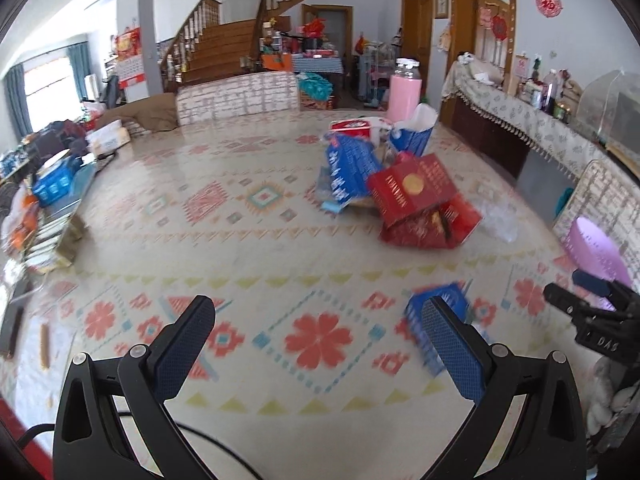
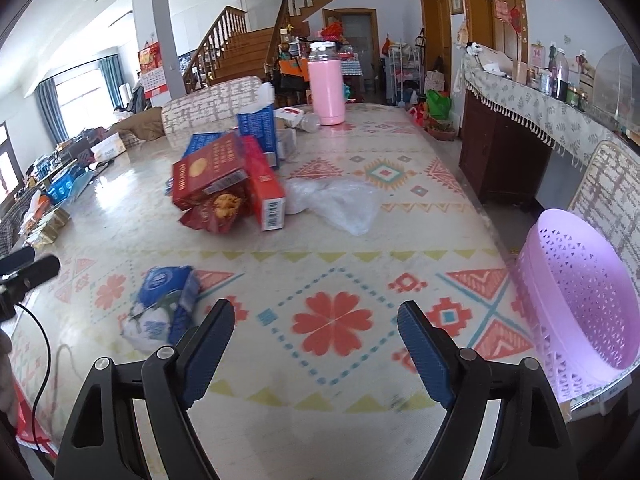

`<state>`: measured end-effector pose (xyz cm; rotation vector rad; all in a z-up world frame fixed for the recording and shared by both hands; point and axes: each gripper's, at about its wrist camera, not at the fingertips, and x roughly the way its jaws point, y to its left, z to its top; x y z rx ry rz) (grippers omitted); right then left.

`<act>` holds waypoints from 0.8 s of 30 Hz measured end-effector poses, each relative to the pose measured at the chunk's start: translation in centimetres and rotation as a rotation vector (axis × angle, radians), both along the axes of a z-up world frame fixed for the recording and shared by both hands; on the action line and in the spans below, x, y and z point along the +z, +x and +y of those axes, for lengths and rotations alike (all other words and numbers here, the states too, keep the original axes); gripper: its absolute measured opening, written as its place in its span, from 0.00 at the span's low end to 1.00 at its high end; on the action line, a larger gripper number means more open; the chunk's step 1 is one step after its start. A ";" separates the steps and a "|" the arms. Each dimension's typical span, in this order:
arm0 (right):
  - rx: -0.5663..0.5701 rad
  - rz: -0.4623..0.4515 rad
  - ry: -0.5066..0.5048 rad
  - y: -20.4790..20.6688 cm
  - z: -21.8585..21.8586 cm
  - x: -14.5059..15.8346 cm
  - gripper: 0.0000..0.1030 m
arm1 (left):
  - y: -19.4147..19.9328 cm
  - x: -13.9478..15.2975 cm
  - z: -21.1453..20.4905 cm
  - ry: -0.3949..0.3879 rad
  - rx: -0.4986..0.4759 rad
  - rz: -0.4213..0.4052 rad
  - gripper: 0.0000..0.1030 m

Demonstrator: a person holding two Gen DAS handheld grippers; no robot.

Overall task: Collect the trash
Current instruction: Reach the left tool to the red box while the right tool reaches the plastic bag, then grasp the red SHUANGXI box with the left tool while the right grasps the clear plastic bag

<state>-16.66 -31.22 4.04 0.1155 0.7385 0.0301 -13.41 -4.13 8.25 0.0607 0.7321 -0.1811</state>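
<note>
Trash lies on a patterned tablecloth [image 2: 336, 240]: a red box [image 2: 208, 178] [image 1: 412, 188] over a red snack bag [image 2: 212, 210], blue boxes [image 2: 258, 130] [image 1: 348, 168], a clear plastic bag [image 2: 340, 200] and a crumpled blue wrapper [image 2: 164, 304] [image 1: 436, 320]. A lilac perforated basket [image 2: 580, 300] [image 1: 596, 252] stands at the table's right edge. My left gripper [image 1: 320, 312] is open, empty, its right finger just in front of the blue wrapper. My right gripper [image 2: 316, 316] is open over the flower pattern, with the wrapper to its left and nothing between its fingers.
A pink jar [image 2: 326, 88] stands at the table's far end beside a covered chair back [image 2: 212, 104]. A cloth-covered sideboard [image 2: 520, 100] with bottles runs along the right. Boxes and clutter crowd the left side [image 1: 52, 200].
</note>
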 end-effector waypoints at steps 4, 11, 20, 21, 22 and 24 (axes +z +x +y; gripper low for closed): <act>-0.002 0.023 0.040 1.6 -1.8 -0.1 0.85 | 2.8 0.6 -1.5 -0.007 -0.047 0.009 0.99; 0.024 0.070 0.079 5.3 -3.6 -0.6 0.85 | 6.9 1.1 -6.6 0.164 -0.278 -0.084 0.99; 0.120 0.092 0.071 10.3 -3.8 -0.6 0.85 | 12.6 0.1 -10.6 0.212 -0.487 -0.041 0.99; 0.118 0.094 0.059 11.0 -3.8 -0.6 0.85 | 13.0 -0.1 -11.1 0.216 -0.513 -0.030 0.99; 0.116 0.093 0.051 11.5 -3.8 -0.7 0.85 | 13.3 -0.4 -11.5 0.223 -0.532 -0.020 0.99; 0.114 0.099 0.054 12.7 -4.1 -1.0 0.85 | 13.7 -1.1 -12.3 0.246 -0.563 -0.004 0.99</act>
